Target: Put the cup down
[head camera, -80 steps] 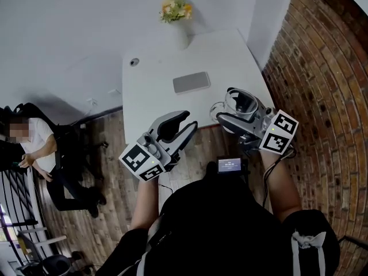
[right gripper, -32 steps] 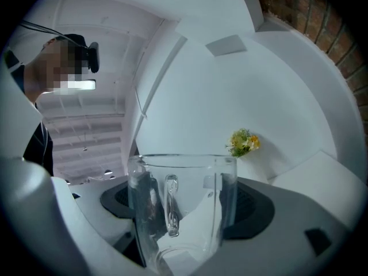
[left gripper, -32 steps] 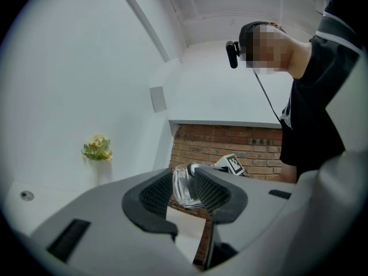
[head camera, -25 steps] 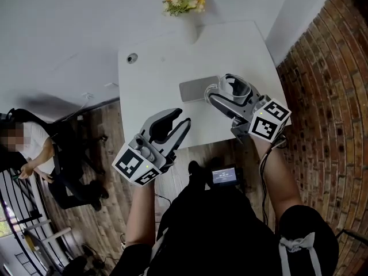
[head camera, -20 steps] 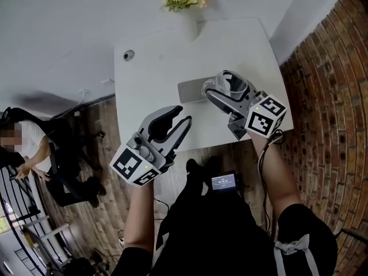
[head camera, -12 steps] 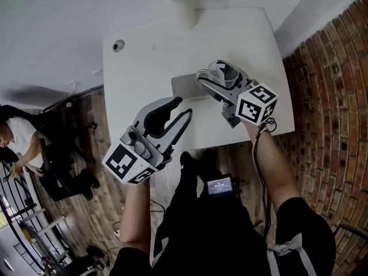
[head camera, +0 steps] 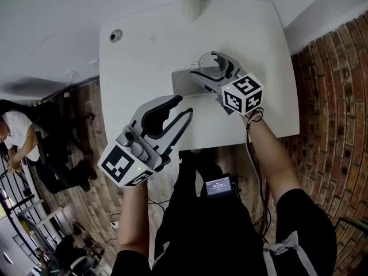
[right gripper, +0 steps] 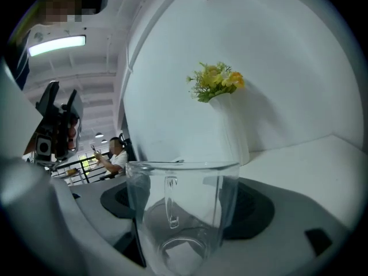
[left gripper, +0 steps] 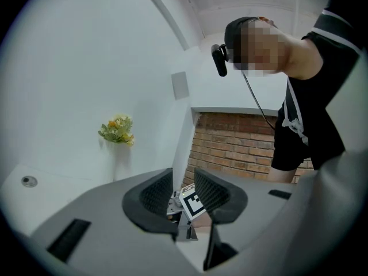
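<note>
A clear glass cup [right gripper: 181, 211] with a handle stands upright between the jaws of my right gripper [right gripper: 184, 206], which is shut on it. From the head view the cup [head camera: 214, 66] and right gripper [head camera: 208, 72] are over the white table [head camera: 144, 56], at the right end of a flat grey pad [head camera: 183, 84]. Whether the cup's base touches anything is hidden. My left gripper [head camera: 179, 109] hovers over the table's near edge, open, with nothing between its fingers. In the left gripper view its jaws [left gripper: 184, 194] frame the right gripper's marker cube [left gripper: 193, 203].
A white vase [right gripper: 233, 134] of yellow flowers [right gripper: 215, 82] stands at the table's far edge. A round grommet [head camera: 116, 35] is set in the far left corner. A brick wall [head camera: 333, 96] runs along the right. A seated person [head camera: 17, 134] is off to the left on the wooden floor.
My right gripper has carried the cup from beyond the table's near right side to over the grey pad. The left gripper has stayed open near the front edge.
</note>
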